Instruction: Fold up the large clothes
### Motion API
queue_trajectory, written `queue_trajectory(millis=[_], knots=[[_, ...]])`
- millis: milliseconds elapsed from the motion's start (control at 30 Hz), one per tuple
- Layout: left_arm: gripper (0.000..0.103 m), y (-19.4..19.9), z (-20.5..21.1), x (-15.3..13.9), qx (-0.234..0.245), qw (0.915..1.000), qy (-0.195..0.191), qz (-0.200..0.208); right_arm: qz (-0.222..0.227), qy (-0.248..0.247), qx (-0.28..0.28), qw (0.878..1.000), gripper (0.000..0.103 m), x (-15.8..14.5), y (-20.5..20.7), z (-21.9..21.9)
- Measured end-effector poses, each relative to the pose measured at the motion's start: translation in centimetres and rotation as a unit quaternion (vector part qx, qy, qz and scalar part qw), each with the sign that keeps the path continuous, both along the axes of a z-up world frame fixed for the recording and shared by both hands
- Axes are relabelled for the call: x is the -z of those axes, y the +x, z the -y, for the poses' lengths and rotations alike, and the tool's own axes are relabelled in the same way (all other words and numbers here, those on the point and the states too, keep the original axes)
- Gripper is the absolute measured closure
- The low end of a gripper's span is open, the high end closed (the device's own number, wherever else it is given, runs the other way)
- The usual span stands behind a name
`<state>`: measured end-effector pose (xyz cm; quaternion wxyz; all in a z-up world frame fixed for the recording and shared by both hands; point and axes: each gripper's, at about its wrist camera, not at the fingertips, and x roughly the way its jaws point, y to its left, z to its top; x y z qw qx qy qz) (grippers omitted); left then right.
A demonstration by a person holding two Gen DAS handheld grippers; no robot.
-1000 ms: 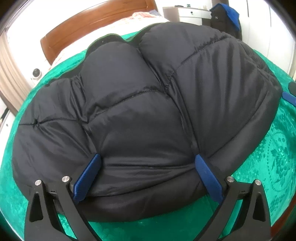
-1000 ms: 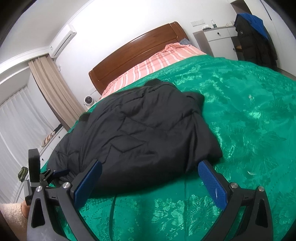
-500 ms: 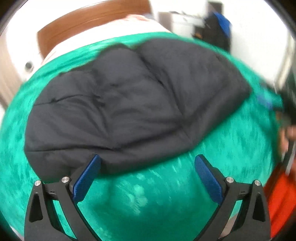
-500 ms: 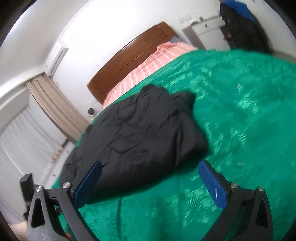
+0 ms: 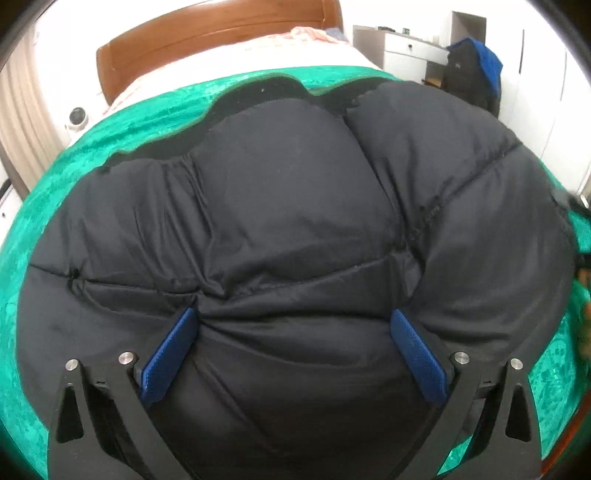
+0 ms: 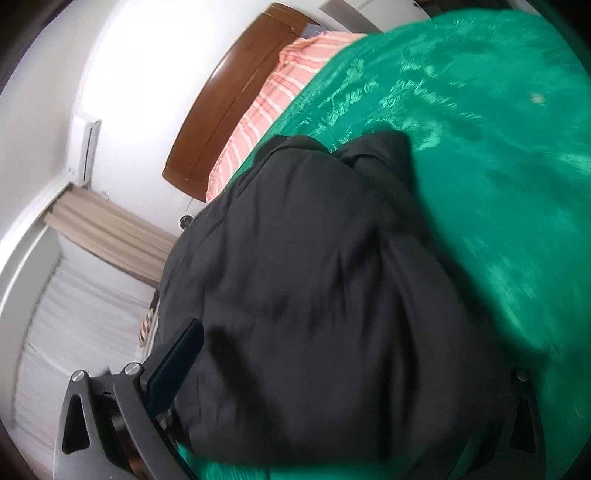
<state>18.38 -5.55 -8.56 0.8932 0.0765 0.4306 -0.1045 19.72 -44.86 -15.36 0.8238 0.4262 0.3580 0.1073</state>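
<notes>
A black puffer jacket (image 5: pixel 295 229) lies folded on a green bedspread (image 5: pixel 155 107). My left gripper (image 5: pixel 291 343) is open, its blue pads pressed down into the jacket's near edge, with padding bulging between them. In the right wrist view the jacket (image 6: pixel 314 295) fills the middle. My right gripper (image 6: pixel 332 387) is tilted and open wide, the jacket's near end between its fingers; the left pad (image 6: pixel 177 362) shows, the right pad is hidden behind the fabric.
A wooden headboard (image 5: pixel 207 33) and striped pink bedding (image 6: pixel 280 85) lie at the far end. A white dresser (image 5: pixel 402 51) and a hanging dark coat (image 5: pixel 469 77) stand far right. Curtains (image 6: pixel 110 236) are at the left.
My left gripper pulled back off the jacket, then came down onto its near edge again. My right gripper rolled and moved in over the jacket's near end.
</notes>
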Motion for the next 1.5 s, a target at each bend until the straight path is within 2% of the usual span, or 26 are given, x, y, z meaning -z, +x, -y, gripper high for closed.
queue_trajectory(millis=[33,67,100,133,167,200,233,300,433,467,500,533,600,700,800,867,900,1033,1167,1267,1300,1333,1367,1400,1433,1500], knots=[[0.0,-0.1,0.0,0.1,0.001,1.0,0.0,0.0,-0.003,0.009,0.008,1.0,0.0,0.0,0.7,0.0],[0.0,-0.2,-0.1,0.2,0.002,1.0,0.0,0.001,0.001,0.017,0.009,1.0,0.01,-0.2,1.4,-0.1],[0.001,-0.2,-0.2,0.3,0.003,1.0,-0.001,0.0,0.005,0.009,0.006,1.0,0.023,-0.8,1.8,-0.5],[0.001,-0.2,-0.3,0.3,0.004,1.0,-0.002,0.001,0.008,-0.022,0.002,1.0,0.047,-1.9,2.1,-1.2],[0.001,-0.2,-0.4,0.5,0.004,1.0,-0.002,0.001,0.015,-0.057,-0.002,0.998,0.056,-3.2,2.1,-2.1],[0.0,-0.2,-0.5,0.6,0.004,1.0,-0.003,0.001,0.039,-0.123,-0.015,0.991,0.059,-5.8,1.9,-4.0],[0.0,-0.2,-0.5,0.7,0.003,1.0,-0.003,0.003,0.055,-0.155,-0.023,0.986,0.061,-7.3,1.8,-5.0],[0.001,0.0,-0.4,0.5,0.001,1.0,-0.004,0.001,0.103,-0.253,-0.05,0.961,0.062,-11.7,1.3,-9.3],[0.003,0.2,-2.9,-1.9,0.007,0.9983,-0.039,-0.044,0.19,-0.409,-0.107,0.886,0.062,-17.8,0.4,-18.7],[0.004,0.0,-4.3,-2.9,0.003,0.9975,-0.052,-0.048,0.212,-0.446,-0.126,0.86,0.062,-18.7,0.1,-21.4],[0.004,-0.4,-5.8,-3.8,-0.004,0.9969,-0.063,-0.047,0.238,-0.496,-0.156,0.82,0.062,-19.3,-0.5,-25.1],[0.003,-0.8,-7.5,-4.7,-0.013,0.9965,-0.071,-0.043,0.251,-0.521,-0.173,0.797,0.062,-19.2,-0.5,-27.1],[0.003,-1.9,-12.5,-6.8,-0.049,0.9956,-0.077,-0.022,0.281,-0.586,-0.223,0.727,0.062,-18.2,-1.3,-32.8],[0.003,-2.6,-20.1,-8.3,-0.116,0.9897,-0.083,-0.002,0.3,-0.645,-0.289,0.64,0.062,-14.6,-2.3,-40.0],[0.003,-2.7,-26.7,-8.6,-0.169,0.9767,-0.131,-0.012,0.293,-0.675,-0.355,0.577,0.062,-9.9,-3.1,-45.9],[0.003,-2.6,-28.9,-9.3,-0.164,0.9669,-0.195,-0.005,0.299,-0.69,-0.366,0.548,0.061,-7.6,-3.8,-47.9],[0.003,-2.5,-29.4,-9.7,-0.153,0.9635,-0.22,0.0,0.303,-0.696,-0.364,0.54,0.061,-7.0,-4.1,-48.4],[0.003,0.5,-27.6,-11.3,-0.075,0.9582,-0.276,0.016,0.305,-0.698,-0.355,0.542,0.058,-6.2,-4.4,-48.9],[0.003,5.4,-21.6,-12.0,0.006,0.9681,-0.25,-0.006,0.308,-0.699,-0.352,0.541,0.058,-5.9,-4.7,-48.5],[0.007,8.1,-19.3,-11.2,-0.006,0.9751,-0.221,-0.018,0.313,-0.69,-0.351,0.55,0.053,-6.3,-5.4,-48.0],[0.027,8.8,-19.4,-10.9,-0.012,0.9734,-0.228,-0.022,0.316,-0.678,-0.352,0.562,0.05,-6.7,-5.9,-47.6],[0.041,9.4,-19.9,-10.5,-0.011,0.9662,-0.255,-0.036,0.317,-0.664,-0.356,0.576,0.037,-7.1,-6.5,-47.0],[0.061,9.1,-20.9,-9.9,-0.011,0.9569,-0.286,-0.049,0.316,-0.64,-0.365,0.598,0.028,-7.8,-7.1,-46.4],[0.064,8.7,-21.7,-9.7,-0.018,0.9522,-0.3,-0.053,0.311,-0.595,-0.379,0.637,0.026,-9.0,-8.0,-45.4],[0.065,8.1,-22.2,-9.5,-0.023,0.9511,-0.304,-0.051,0.307,-0.566,-0.387,0.66,0.024,-9.7,-8.3,-44.7],[0.066,7.2,-23.3,-9.1,-0.029,0.9565,-0.287,-0.046,0.288,-0.48,-0.399,0.727,0.024,-12.3,-8.3,-42.8]])
